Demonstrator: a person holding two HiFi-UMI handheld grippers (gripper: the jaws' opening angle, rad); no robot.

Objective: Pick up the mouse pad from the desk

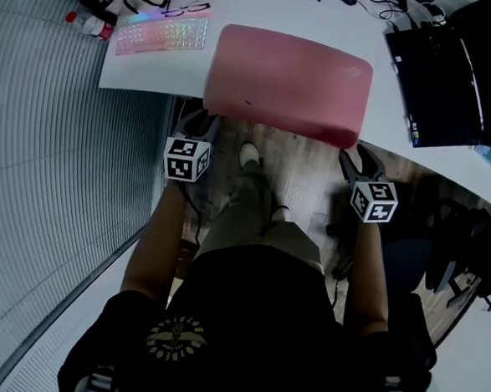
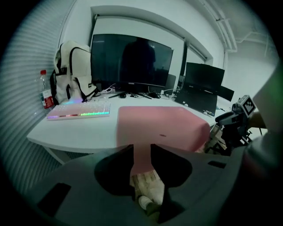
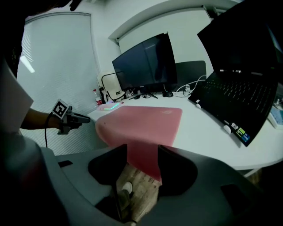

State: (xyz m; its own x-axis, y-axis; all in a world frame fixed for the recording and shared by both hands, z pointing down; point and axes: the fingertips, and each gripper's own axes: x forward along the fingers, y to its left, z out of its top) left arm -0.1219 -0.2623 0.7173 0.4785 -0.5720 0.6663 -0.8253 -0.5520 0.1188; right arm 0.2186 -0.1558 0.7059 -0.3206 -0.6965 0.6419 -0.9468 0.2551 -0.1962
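Left gripper view: the left gripper (image 2: 142, 152) has its jaws slightly apart, with the pink mouse pad (image 2: 159, 126) showing in the gap, not pinched. Right gripper view: the right gripper (image 3: 142, 154) has its jaws wider, pad edge between them too. Only the head view shows both forearms stretched forward, grippers tilted down at the pad's front corners. The pad lies on the desk (image 1: 153, 71), front edge overhanging.

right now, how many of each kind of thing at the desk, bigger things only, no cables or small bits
mouse pad: 1
keyboard: 1
monitor: 2
laptop: 1
backpack: 1
bottle: 1
total: 7
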